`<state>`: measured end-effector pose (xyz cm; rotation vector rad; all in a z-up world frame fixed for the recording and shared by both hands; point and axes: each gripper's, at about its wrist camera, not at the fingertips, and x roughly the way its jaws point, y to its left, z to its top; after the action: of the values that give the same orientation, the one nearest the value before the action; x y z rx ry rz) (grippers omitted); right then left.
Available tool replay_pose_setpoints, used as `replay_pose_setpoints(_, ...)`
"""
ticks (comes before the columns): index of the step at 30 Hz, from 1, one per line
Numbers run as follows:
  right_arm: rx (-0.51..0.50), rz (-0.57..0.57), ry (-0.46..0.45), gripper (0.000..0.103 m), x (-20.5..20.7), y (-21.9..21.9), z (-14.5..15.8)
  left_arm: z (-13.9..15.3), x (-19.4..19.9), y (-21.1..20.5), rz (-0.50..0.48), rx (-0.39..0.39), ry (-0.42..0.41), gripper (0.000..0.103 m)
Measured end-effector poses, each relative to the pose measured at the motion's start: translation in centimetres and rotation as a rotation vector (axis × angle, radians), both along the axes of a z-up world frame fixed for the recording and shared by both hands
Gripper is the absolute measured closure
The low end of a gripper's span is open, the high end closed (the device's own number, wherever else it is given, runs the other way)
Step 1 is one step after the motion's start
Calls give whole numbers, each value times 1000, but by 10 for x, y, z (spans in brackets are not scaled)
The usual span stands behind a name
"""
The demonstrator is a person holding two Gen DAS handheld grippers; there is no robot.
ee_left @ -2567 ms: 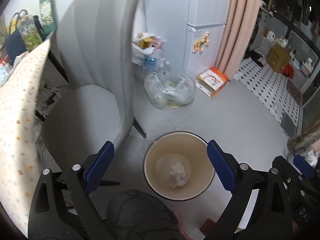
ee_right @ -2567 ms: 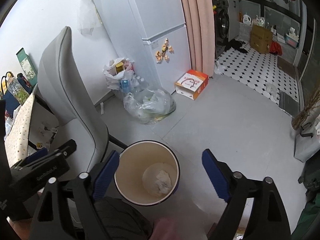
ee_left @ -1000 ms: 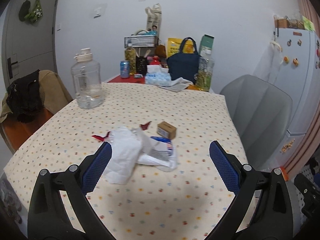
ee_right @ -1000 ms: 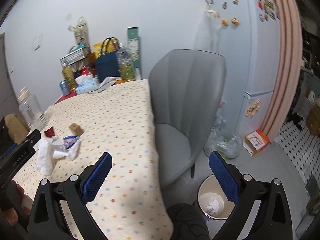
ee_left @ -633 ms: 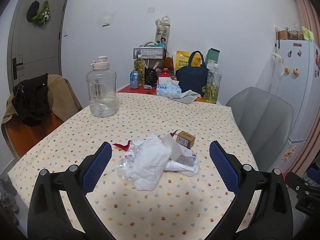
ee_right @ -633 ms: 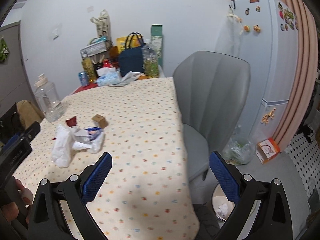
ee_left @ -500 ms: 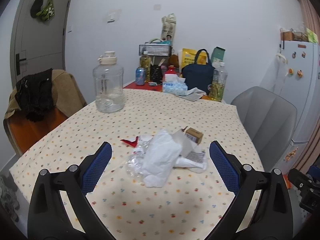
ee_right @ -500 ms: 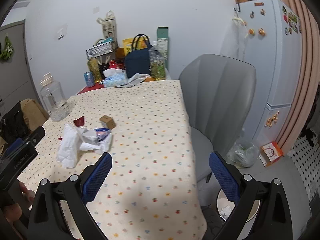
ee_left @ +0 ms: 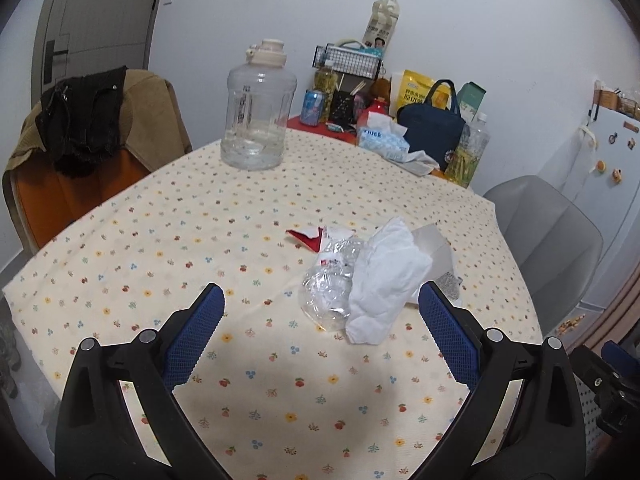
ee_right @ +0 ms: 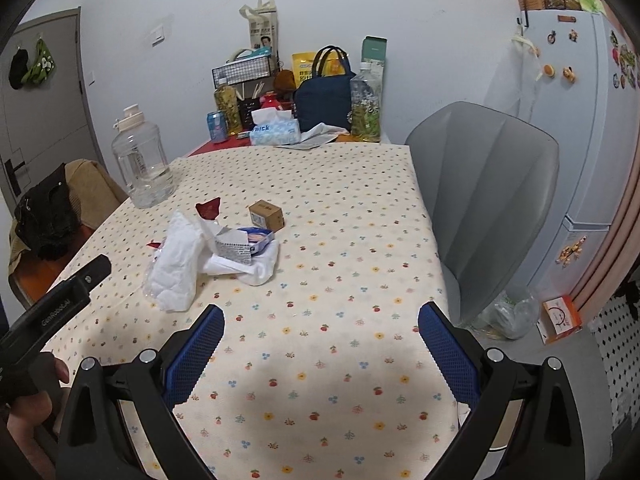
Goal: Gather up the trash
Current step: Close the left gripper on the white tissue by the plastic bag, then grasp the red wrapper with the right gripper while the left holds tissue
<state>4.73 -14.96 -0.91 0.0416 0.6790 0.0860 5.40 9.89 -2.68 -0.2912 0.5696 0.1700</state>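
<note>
The worktop (ee_left: 168,240) is covered by a cream cloth printed with little fruits and flowers, and it fills most of both views. The trash is found in one loose pile: a crumpled white tissue (ee_left: 384,276) sits just right of centre in the left wrist view, with a clear plastic wrapper (ee_left: 328,292) touching its left side and a torn red scrap (ee_left: 306,237) just above that. In the right wrist view the same pile is seen at centre left, with an opened blue-and-white carton (ee_right: 244,244) lying on a white bag and a small brown box (ee_right: 267,216) just beside it toward the top (not touching, as far as can be told).

A big clear water jug (ee_left: 258,120) is stood at the upper middle of the left view. Behind it, against the white wall, a heap of stuff is crowded together: a navy bag (ee_right: 324,100), a tissue box (ee_right: 276,132), a soda can, bottles. A grey chair (ee_right: 488,200) is pushed up to the worktop's right edge, and a white fridge (ee_right: 592,120) with magnets is seen at far right. A brown chair draped with dark clothes (ee_left: 80,124) is at the left edge.

The left gripper (ee_left: 322,336) is spread wide with nothing held, above the near part of the cloth. The right gripper (ee_right: 320,344) is likewise wide apart and empty.
</note>
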Motion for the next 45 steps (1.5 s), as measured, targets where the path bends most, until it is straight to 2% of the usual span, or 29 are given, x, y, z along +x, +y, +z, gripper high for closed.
replay_pose_setpoints(6, 5, -6, 17, 8, 8, -4, -8, -6, 19, -11, -42, 12, 24, 10)
replay_pose_setpoints(13, 4, -37, 35, 8, 22, -16, -18, -20, 50, -24, -87, -4, 80, 34)
replay_pose_setpoints(20, 15, -42, 51, 8, 33, -18, -24, -31, 69, -29, -98, -4, 117, 38)
replay_pose_setpoints(23, 9, -40, 53, 8, 34, -17, -26, -37, 75, -31, -107, -15, 145, 50)
replay_pose_setpoints(28, 5, -39, 56, 8, 35, -16, -26, -42, 78, -32, -117, -24, 163, 99)
replay_pose_setpoints(36, 3, -19, 35, 8, 33, -7, -18, -18, 58, -20, -92, -49, 75, 100)
replay_pose_setpoints(45, 3, 51, 4, 8, 38, 24, -5, 11, 33, 18, -21, -83, -21, 100)
